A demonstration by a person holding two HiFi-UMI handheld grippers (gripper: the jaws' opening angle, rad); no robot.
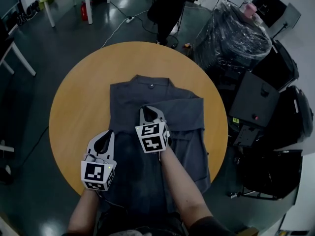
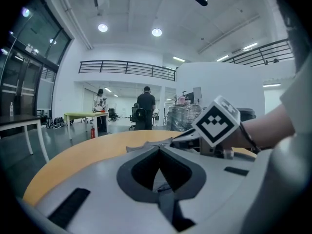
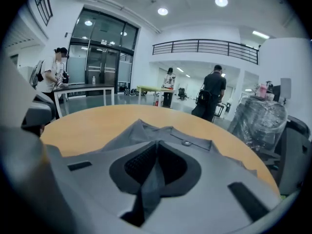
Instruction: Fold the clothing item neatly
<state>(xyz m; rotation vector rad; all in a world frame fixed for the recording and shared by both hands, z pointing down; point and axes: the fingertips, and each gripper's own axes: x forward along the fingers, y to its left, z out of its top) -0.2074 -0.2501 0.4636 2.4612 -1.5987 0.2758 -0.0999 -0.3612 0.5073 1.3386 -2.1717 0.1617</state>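
Basically shirt (image 1: 187, 117) lies flat in the middle of the table (image 1: 78, 97), left gripper (image 1: 107, 133) and right gripper (image 1: 149, 110) fingers both pinched shut on its cloth, left nearer the table's near rim, probably to lift that side for a fold.

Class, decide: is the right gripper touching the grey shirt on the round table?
Touching. The right gripper view shows the right gripper closed on a fold of the grey shirt, which runs between its jaws.
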